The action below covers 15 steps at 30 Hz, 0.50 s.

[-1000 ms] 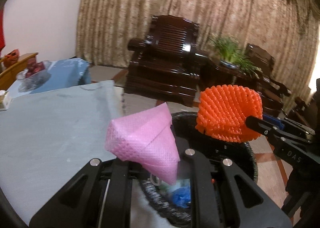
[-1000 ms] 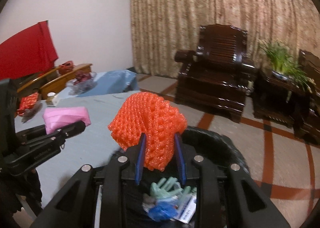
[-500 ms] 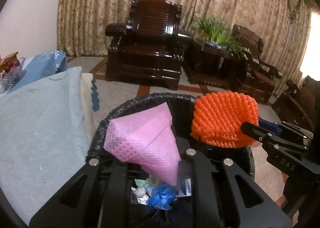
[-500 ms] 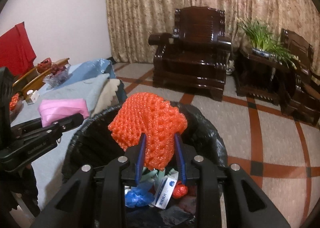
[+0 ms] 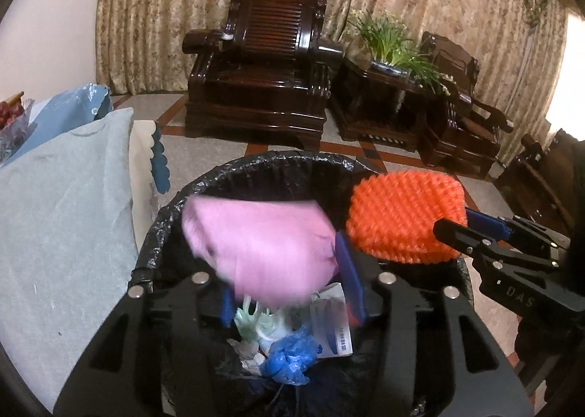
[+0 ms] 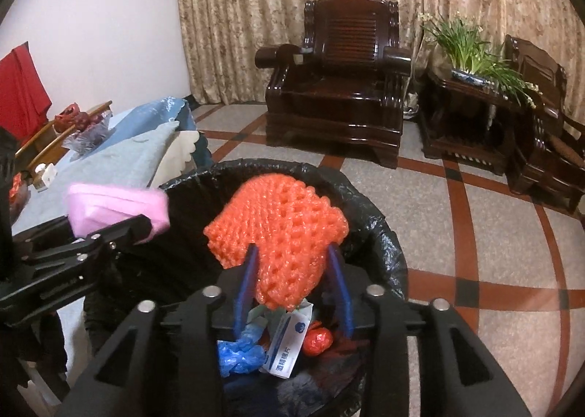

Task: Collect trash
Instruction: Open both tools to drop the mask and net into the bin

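Note:
A black-lined trash bin (image 5: 292, 157) (image 6: 365, 197) stands right below both grippers. My left gripper (image 5: 285, 270) is over the bin's left half and its jaws are opening. The pink foam net (image 5: 263, 248) between them is blurred and no longer pinched; it shows beside the left finger (image 6: 139, 226) in the right wrist view. My right gripper (image 6: 292, 252) hovers over the bin with its jaws opening too. The orange foam net (image 6: 281, 230) (image 5: 402, 215) still sits between its blue pads (image 6: 338, 285), loosely. Crumpled blue plastic (image 5: 289, 358) and a white box (image 6: 289, 344) lie inside.
A table under a grey cloth (image 5: 65, 215) (image 6: 120, 157) borders the bin on the left, with fruit and small items at its far end. Across the tiled floor stand a dark wooden armchair (image 5: 256, 80), a side table with a plant (image 5: 391, 40) and another chair.
Both grippers came from over the table edge to above the bin and sank lower. Both sets of jaws spread; the pink net has slipped and blurred, the orange net has loosened.

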Each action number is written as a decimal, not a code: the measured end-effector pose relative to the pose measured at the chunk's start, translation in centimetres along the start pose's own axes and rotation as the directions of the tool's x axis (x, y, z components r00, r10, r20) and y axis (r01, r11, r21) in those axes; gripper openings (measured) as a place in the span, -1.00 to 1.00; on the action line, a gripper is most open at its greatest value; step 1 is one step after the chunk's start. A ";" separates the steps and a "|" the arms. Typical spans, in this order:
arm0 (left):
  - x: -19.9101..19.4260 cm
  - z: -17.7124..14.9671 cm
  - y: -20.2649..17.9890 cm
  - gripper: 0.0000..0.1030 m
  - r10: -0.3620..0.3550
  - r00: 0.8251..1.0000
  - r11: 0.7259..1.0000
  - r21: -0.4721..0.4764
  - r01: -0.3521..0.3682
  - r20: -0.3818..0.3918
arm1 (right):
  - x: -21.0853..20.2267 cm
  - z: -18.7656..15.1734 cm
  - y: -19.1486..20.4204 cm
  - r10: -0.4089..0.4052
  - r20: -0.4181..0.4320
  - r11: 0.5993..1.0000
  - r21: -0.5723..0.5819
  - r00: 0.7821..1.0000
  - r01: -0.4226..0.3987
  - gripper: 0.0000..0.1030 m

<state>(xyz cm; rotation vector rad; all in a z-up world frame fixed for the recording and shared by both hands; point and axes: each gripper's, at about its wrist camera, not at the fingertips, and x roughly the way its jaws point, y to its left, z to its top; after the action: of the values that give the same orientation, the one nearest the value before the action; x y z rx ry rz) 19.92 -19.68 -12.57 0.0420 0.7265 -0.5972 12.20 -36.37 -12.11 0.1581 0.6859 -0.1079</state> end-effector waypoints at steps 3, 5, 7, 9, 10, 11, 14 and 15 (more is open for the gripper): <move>-0.5 0.2 0.5 0.10 0.004 1.000 1.000 -0.012 -0.004 0.008 | -0.1 0.1 0.1 -0.005 0.008 1.000 -0.003 1.000 0.005 0.16; -0.9 0.4 0.7 0.29 0.008 1.000 1.000 -0.019 -0.007 0.015 | -0.3 0.1 0.2 -0.011 0.016 1.000 -0.007 1.000 0.011 0.44; -1.6 0.5 1.2 0.41 0.020 1.000 0.999 -0.032 -0.019 0.024 | -0.4 0.2 0.1 -0.014 0.022 1.000 -0.007 1.000 0.015 0.55; -2.3 0.7 1.6 0.46 0.019 0.999 0.999 -0.046 -0.018 0.032 | -0.8 0.3 0.2 -0.013 0.029 1.000 -0.003 0.999 0.013 0.70; -2.7 0.8 1.9 0.50 0.022 0.999 0.998 -0.054 -0.020 0.036 | -0.9 0.4 0.2 -0.012 0.033 1.000 -0.001 0.999 0.012 0.78; -3.0 0.9 2.0 0.53 0.026 0.999 0.998 -0.059 -0.023 0.040 | -1.2 0.5 0.3 -0.008 0.039 1.000 0.001 0.999 0.008 0.80; -4.6 1.1 2.6 0.59 0.040 0.997 0.997 -0.065 -0.035 0.063 | -2.0 0.9 0.6 0.006 0.050 1.000 0.000 0.999 -0.006 0.88; -5.1 1.1 2.6 0.61 0.046 0.997 0.997 -0.063 -0.041 0.069 | -2.1 1.1 0.8 0.012 0.052 1.000 -0.001 0.999 -0.012 0.88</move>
<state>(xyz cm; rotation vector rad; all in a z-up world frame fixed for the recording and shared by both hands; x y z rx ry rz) 19.00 -15.24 -8.96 -0.0206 0.6734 -0.5317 11.35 -35.70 -9.82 0.1583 0.6326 -0.1005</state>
